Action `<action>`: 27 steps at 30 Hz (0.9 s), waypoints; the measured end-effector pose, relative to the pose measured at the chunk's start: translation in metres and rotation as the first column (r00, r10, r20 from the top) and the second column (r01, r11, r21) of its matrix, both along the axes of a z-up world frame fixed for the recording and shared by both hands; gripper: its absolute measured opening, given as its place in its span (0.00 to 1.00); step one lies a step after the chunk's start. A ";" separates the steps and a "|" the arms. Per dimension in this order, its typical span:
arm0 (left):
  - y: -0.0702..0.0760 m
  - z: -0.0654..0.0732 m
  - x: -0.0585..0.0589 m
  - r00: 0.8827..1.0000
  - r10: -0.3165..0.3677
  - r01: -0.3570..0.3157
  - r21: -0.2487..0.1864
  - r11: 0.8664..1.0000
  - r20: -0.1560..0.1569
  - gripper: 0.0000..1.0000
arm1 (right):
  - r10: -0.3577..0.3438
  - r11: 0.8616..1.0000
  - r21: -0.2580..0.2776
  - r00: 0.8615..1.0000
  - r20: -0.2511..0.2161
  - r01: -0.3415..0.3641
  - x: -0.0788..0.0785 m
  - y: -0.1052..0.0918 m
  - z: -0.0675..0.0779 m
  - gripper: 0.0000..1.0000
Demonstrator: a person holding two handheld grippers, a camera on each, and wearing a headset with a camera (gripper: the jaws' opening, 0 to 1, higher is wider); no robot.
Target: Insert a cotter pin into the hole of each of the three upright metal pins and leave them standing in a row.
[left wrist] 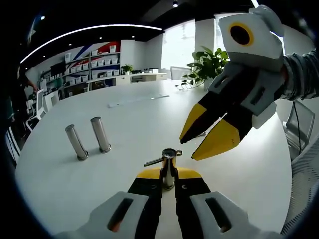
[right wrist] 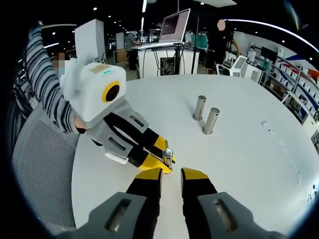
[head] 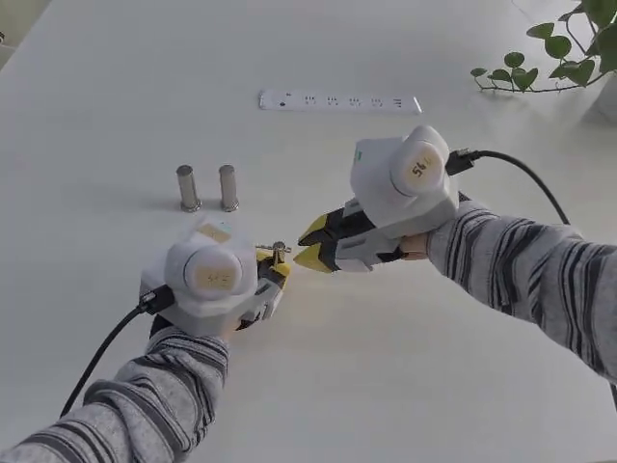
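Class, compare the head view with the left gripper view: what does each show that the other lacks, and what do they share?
The head view adds the striped left sleeve and the black cable trailing from the left gripper. The left gripper view adds wall shelving and a ceiling light strip. Shared: two free-standing metal pins, a third pin clamped in the left gripper with a cotter pin at its head, the open right gripper close by, the power strip and the plant.
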State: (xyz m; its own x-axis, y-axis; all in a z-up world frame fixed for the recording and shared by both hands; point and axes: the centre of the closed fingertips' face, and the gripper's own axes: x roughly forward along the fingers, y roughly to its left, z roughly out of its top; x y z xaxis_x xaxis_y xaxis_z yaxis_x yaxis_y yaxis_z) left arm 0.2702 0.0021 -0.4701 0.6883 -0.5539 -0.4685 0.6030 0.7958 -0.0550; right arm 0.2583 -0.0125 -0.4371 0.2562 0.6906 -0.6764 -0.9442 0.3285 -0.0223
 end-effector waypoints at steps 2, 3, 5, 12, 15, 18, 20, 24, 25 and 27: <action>0.002 0.000 0.001 1.000 0.011 -0.011 -0.004 1.000 -0.001 0.05 | -0.035 0.999 0.016 0.999 -0.015 0.036 0.001 -0.003 0.001 0.15; 0.003 0.000 0.002 1.000 0.013 -0.013 -0.004 1.000 0.000 0.05 | -0.047 0.999 0.021 0.999 -0.020 0.047 0.002 -0.005 0.002 0.16; 0.006 0.000 0.003 1.000 0.020 -0.020 -0.012 1.000 -0.005 0.05 | -0.064 0.997 0.031 0.998 -0.021 0.065 0.003 -0.008 0.004 0.15; 0.019 0.004 0.008 1.000 0.013 -0.013 0.016 1.000 0.013 0.05 | -0.109 0.993 0.031 0.994 -0.029 0.110 0.008 -0.023 0.001 0.15; 0.031 0.005 0.011 0.999 0.032 -0.033 0.020 0.999 0.011 0.05 | -0.130 0.990 0.045 0.990 -0.048 0.132 0.008 -0.027 -0.001 0.16; 0.043 0.004 0.015 0.999 0.042 -0.043 0.035 0.998 0.012 0.05 | -0.147 0.986 0.064 0.987 -0.065 0.151 0.007 -0.029 0.000 0.18; 0.052 0.004 0.017 0.999 0.054 -0.054 0.041 0.998 0.008 0.05 | -0.155 0.985 0.072 0.985 -0.071 0.160 0.007 -0.030 -0.001 0.19; 0.068 0.006 0.021 0.996 0.084 -0.084 0.042 0.996 0.013 0.05 | -0.176 0.980 0.081 0.981 -0.080 0.183 0.005 -0.032 -0.001 0.21; 0.072 0.007 0.022 0.995 0.094 -0.095 0.047 0.994 0.014 0.05 | -0.180 0.979 0.080 0.980 -0.081 0.187 0.006 -0.033 -0.002 0.21; 0.077 0.007 0.024 0.994 0.105 -0.106 0.041 0.994 0.013 0.05 | -0.189 0.977 0.079 0.978 -0.083 0.196 0.006 -0.034 -0.002 0.21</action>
